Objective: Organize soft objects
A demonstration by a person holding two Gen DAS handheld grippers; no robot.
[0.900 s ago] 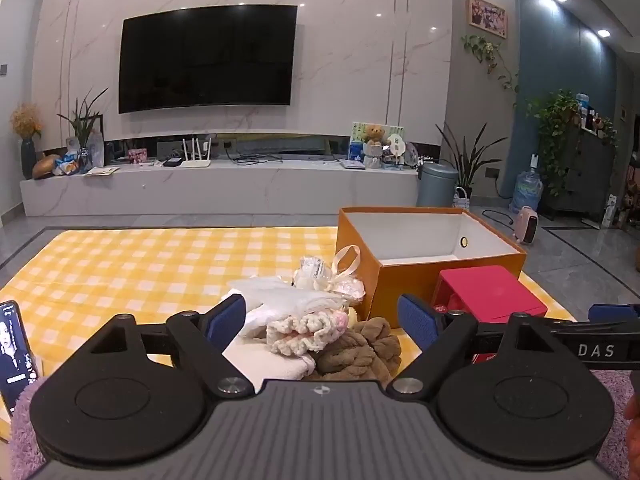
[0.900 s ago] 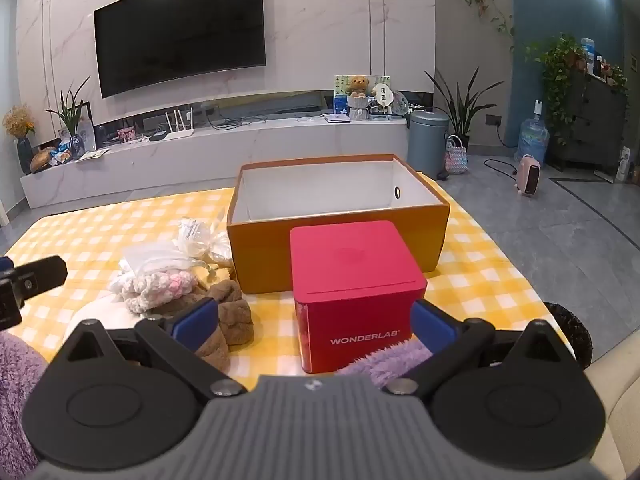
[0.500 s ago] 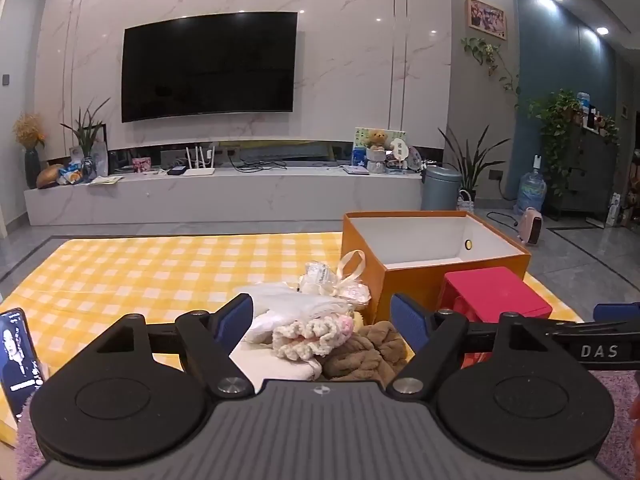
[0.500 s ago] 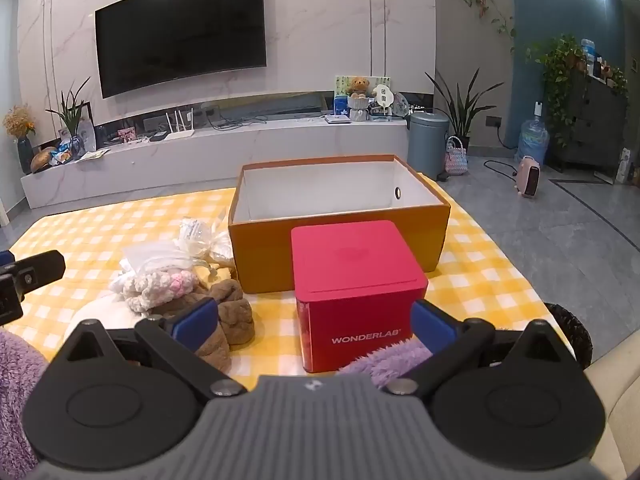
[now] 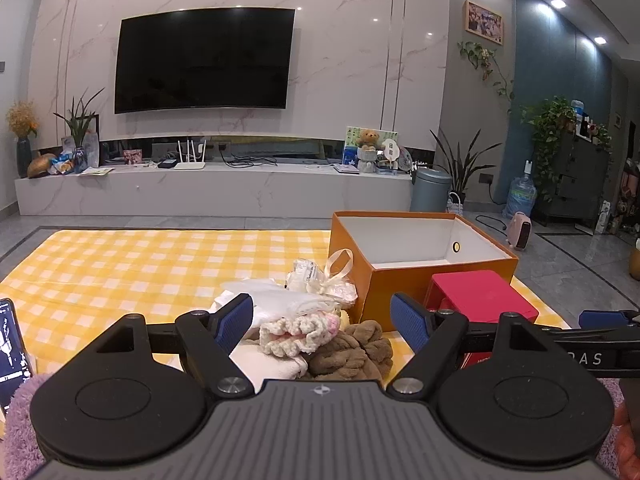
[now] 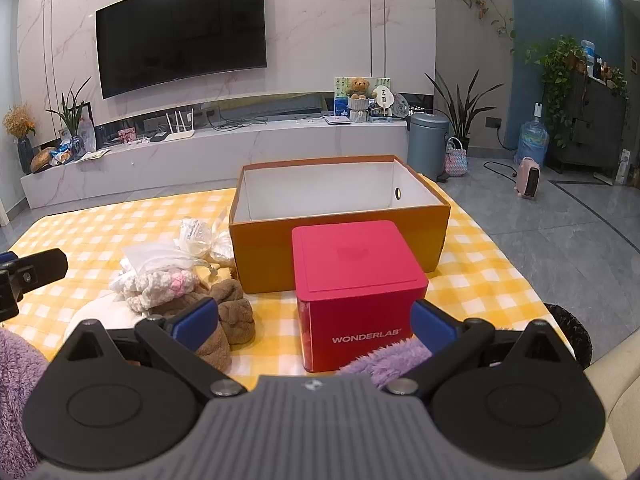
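A pile of soft things lies on the yellow checked cloth: a cream and pink crocheted piece, a brown plush piece, white cloth and a clear ribboned bag. The pile also shows in the right wrist view. An open orange box, white inside and empty, stands right of the pile. My left gripper is open and empty, just in front of the pile. My right gripper is open and empty, in front of the red box.
The red WONDERLAB box stands against the orange box's near side. A phone lies at the left edge. Purple fluffy fabric lies below the right gripper. A TV wall and a low shelf stand behind.
The left gripper has tilted up and edged closer to the pile, its jaws slightly narrower. The right gripper has hardly moved.
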